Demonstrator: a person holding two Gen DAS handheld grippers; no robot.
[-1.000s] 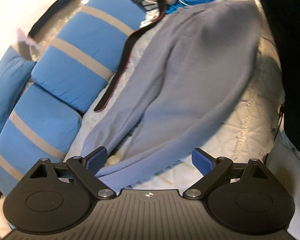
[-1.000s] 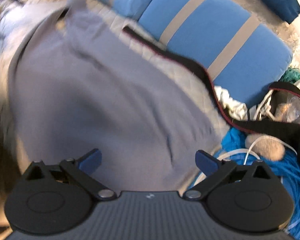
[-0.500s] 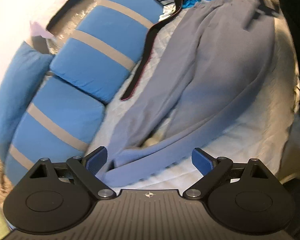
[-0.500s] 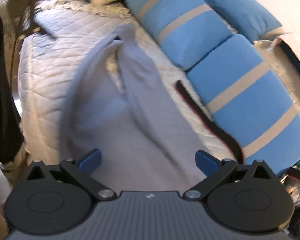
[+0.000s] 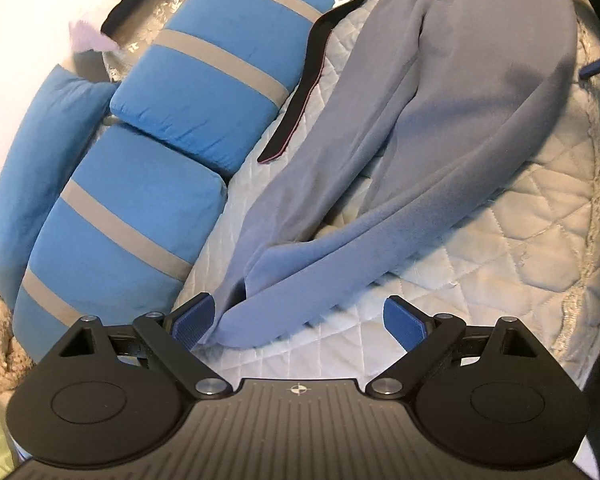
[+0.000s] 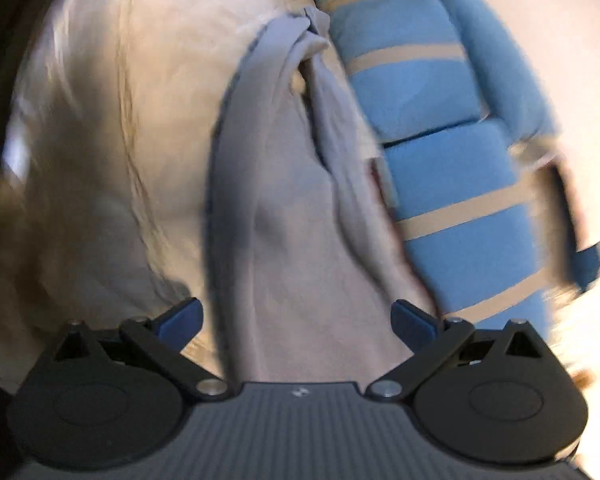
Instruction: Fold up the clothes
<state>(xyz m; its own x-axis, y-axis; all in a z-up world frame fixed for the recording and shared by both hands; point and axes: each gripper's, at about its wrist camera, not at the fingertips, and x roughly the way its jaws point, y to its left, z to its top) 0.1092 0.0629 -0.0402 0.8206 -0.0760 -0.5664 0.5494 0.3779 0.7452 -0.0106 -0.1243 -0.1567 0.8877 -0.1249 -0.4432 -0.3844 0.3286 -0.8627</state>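
Grey fleece trousers [image 5: 440,128] lie lengthwise on the white quilted bed [image 5: 520,216], beside blue striped cushions [image 5: 204,92]. Both tools, left [image 5: 298,320] and right [image 6: 296,318], are spread, holding nothing. Folding seems unstarted; next, pinch near cuffs and waistband.

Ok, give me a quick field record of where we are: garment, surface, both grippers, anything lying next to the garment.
garment: grey sweatpants, spread lengthwise, not yet folded, legs slightly crossed near the cuffs
surface: white quilted bedspread
left gripper: open, at the cuff end, one cuff between the jaws, not clamped
right gripper: open, over the pants at the opposite end; view blurred
beside garment: dark strap on the quilt, between the pants and the blue striped cushions
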